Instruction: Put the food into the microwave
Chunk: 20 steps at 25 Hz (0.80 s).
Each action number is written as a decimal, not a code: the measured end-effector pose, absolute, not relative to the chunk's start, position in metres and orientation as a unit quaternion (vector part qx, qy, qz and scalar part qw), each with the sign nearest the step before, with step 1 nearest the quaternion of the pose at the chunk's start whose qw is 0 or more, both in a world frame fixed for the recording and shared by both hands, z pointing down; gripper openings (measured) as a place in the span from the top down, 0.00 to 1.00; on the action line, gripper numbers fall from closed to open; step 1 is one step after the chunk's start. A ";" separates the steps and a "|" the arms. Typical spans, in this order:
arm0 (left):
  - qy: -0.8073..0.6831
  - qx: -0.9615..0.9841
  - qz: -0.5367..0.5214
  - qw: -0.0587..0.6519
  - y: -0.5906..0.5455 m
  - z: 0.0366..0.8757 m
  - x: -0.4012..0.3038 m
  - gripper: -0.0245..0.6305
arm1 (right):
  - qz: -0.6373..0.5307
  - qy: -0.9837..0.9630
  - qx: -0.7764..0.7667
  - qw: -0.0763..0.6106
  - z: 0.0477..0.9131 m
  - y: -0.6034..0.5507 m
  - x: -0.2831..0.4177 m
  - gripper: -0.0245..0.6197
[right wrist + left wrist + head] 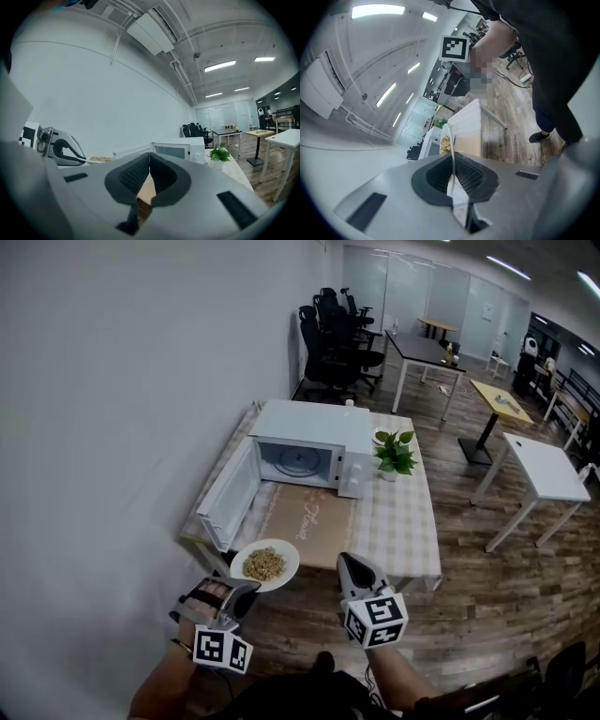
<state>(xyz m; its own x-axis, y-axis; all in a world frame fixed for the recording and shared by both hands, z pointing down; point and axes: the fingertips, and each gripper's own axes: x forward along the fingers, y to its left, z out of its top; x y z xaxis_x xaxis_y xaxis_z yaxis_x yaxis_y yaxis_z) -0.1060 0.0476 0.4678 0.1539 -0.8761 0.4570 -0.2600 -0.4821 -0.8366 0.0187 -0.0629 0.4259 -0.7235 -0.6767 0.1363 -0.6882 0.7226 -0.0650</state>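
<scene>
A white plate of food [265,564] hangs in the air just off the near edge of the table. My left gripper [246,592] is shut on its near rim; in the left gripper view the plate [451,157] stands edge-on between the jaws. The white microwave [307,456] sits at the table's far end, its door [225,493] swung wide open to the left and the cavity with its turntable [297,463] bare. My right gripper [351,567] is shut and holds nothing, hovering at the table's near edge to the right of the plate.
A checked cloth covers the table [408,521], with a brown mat [305,519] in front of the microwave. A small potted plant [395,455] stands to the microwave's right. A white wall runs along the left. Desks and black chairs [337,351] stand further back.
</scene>
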 end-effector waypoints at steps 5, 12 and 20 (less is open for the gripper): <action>0.409 -0.688 -0.519 0.301 0.015 0.469 -0.103 0.93 | 0.057 -0.932 0.355 0.049 0.430 -0.093 0.022 0.95; 0.411 -0.679 -0.531 0.298 -0.015 0.468 -0.089 0.93 | 0.056 -0.937 0.341 0.045 0.431 -0.124 0.032 0.95; 0.422 -0.668 -0.529 0.310 -0.052 0.460 -0.072 0.93 | 0.051 -0.944 0.323 0.041 0.429 -0.157 0.047 0.95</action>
<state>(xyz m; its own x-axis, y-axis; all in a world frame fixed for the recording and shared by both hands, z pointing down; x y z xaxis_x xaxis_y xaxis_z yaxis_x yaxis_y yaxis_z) -0.0724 -0.0524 0.4604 0.0843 -0.8915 0.4451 -0.2349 -0.4519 -0.8606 0.0474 -0.1573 0.4285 -0.7875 -0.6063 0.1108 -0.6147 0.7857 -0.0692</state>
